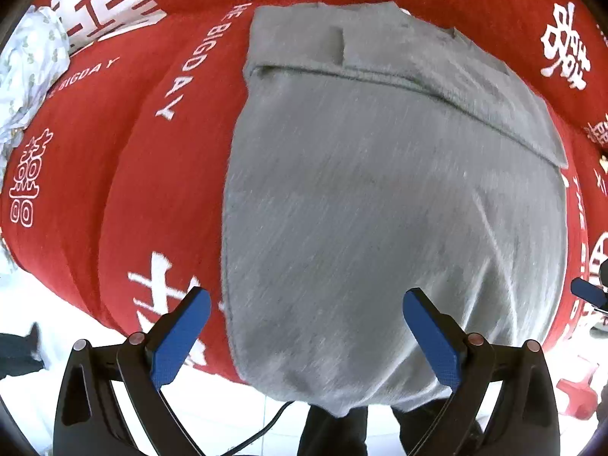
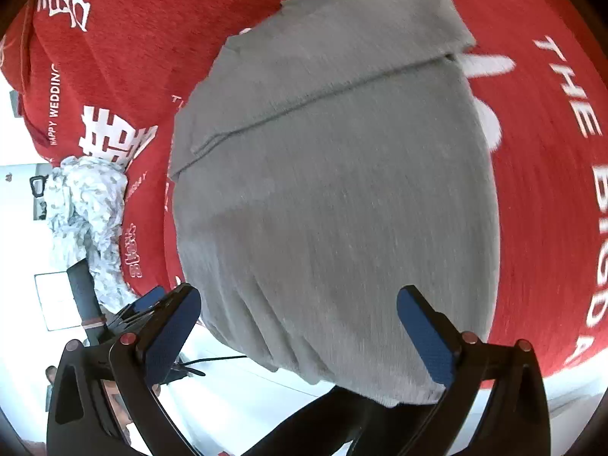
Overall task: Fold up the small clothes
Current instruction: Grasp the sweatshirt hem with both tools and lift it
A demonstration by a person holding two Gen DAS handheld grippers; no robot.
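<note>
Lying flat: grey garment (image 1: 380, 197) – spread on the red printed cover (image 1: 114, 174), its near end draped over the cover's near edge.
Fold: a flap is turned over across the garment's far end, toward the cover's far edge.
Left gripper (image 1: 306, 326): jaws wide, nothing between the blue pads, hanging above the garment's near end.
Right gripper (image 2: 298, 323): jaws wide – empty, over the same near end.
Patterned cloth (image 1: 30, 68): crumpled at the cover's left edge.
</note>
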